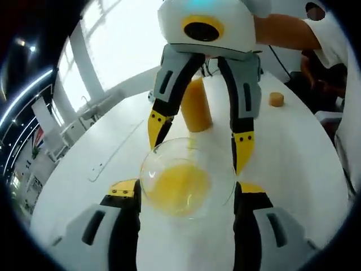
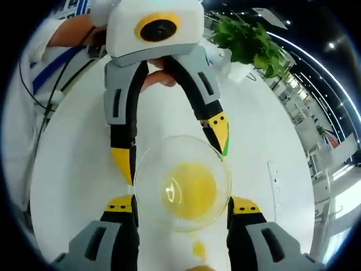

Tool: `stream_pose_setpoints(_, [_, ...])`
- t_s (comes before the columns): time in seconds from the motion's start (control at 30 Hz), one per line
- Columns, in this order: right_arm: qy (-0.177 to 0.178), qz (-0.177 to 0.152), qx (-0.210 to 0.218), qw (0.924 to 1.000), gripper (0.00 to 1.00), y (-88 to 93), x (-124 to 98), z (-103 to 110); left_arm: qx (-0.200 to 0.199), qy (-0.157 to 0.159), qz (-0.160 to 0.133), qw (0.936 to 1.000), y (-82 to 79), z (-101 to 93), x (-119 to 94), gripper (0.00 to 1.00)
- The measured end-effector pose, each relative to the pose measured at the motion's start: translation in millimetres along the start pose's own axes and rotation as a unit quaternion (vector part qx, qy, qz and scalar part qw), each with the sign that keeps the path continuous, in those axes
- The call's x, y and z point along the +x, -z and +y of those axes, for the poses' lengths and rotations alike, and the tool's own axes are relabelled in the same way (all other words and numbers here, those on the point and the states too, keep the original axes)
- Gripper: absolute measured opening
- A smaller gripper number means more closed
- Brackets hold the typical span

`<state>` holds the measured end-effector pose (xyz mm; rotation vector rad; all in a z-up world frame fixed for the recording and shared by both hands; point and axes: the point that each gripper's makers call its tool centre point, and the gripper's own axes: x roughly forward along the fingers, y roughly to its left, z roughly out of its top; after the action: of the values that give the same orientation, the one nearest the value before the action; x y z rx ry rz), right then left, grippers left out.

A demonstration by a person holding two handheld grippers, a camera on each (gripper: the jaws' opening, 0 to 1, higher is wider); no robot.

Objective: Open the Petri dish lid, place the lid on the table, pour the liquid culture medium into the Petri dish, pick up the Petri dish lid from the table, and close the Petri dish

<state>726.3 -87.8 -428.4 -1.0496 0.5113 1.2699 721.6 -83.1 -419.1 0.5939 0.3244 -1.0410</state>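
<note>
Both grippers are crowded around the Petri dish (image 1: 187,178) here, facing each other across it. It sits on the white counter (image 1: 293,164) with a pool of yellow liquid medium (image 1: 179,183) in it.

In the left gripper view, the left gripper (image 1: 187,195) has its yellow-tipped fingers (image 1: 125,189) on either side of the dish — whether they're pressing the rim, I can't tell. The right gripper (image 1: 198,144) comes in from across, fingers spread at the far rim.

Is the clear lid on? Can't say from either view.

Behind stands an orange bottle (image 1: 196,104), and its small orange cap (image 1: 276,99) lies well apart. The right gripper view also shows a yellow drip (image 2: 198,248) on the counter near the dish, plus a green plant (image 2: 248,39) far back.
</note>
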Motion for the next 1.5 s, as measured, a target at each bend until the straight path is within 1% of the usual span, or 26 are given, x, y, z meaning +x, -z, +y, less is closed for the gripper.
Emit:
stream_pose_setpoints(0.1, [-0.004, 0.011, -0.001, 0.9999, 0.58, 3.7, 2.1, -0.3, -0.003, -0.001, 0.0, 1.0, 1.9, 2.9, 3.3, 0.58])
stream_pose_setpoints(0.2, [-0.003, 0.02, -0.003, 0.9998, 0.58, 6.7, 8.5, -8.4, -0.001, -0.007, 0.003, 1.0, 4.5, 8.6, 8.1, 0.58])
stream_pose_setpoints(0.27, [-0.004, 0.024, -0.005, 0.9997, 0.58, 8.4, 7.2, -3.6, -0.003, -0.007, 0.006, 1.0, 7.0, 11.4, 10.8, 0.58])
stream_pose_setpoints(0.57, [-0.013, 0.05, -0.001, 0.9986, 0.58, 15.6, 19.0, -7.1, -0.012, -0.001, 0.011, 0.9999, 15.2, 15.1, 21.5, 0.58])
stream_pose_setpoints(0.77, [-0.03, 0.067, 0.002, 0.9973, 0.58, 19.3, 22.9, -9.7, -0.023, 0.005, 0.008, 0.9997, 16.6, 16.7, 24.5, 0.58])
stream_pose_setpoints(0.93, [-0.04, 0.08, -0.001, 0.9959, 0.58, 21.2, 27.5, -8.9, -0.032, 0.007, 0.006, 0.9994, 21.2, 17.6, 29.0, 0.58])
stream_pose_setpoints(1.0, [-0.046, 0.083, 0.001, 0.9954, 0.58, 23.5, 32.1, -13.0, -0.036, 0.009, 0.006, 0.9993, 23.0, 17.3, 30.3, 0.58])
stream_pose_setpoints(1.13, [-0.057, 0.087, 0.0, 0.9945, 0.58, 25.2, 35.0, -12.2, -0.044, 0.011, 0.005, 0.999, 26.4, 16.9, 32.3, 0.58])
stream_pose_setpoints(1.27, [-0.06, 0.089, -0.004, 0.9942, 0.58, 25.2, 35.8, -12.5, -0.054, 0.011, 0.004, 0.9985, 30.2, 17.8, 32.9, 0.58])
stream_pose_setpoints(1.5, [-0.068, 0.09, -0.004, 0.9936, 0.59, 28.3, 38.1, -12.9, -0.075, 0.019, -0.003, 0.997, 32.0, 15.9, 34.8, 0.59])
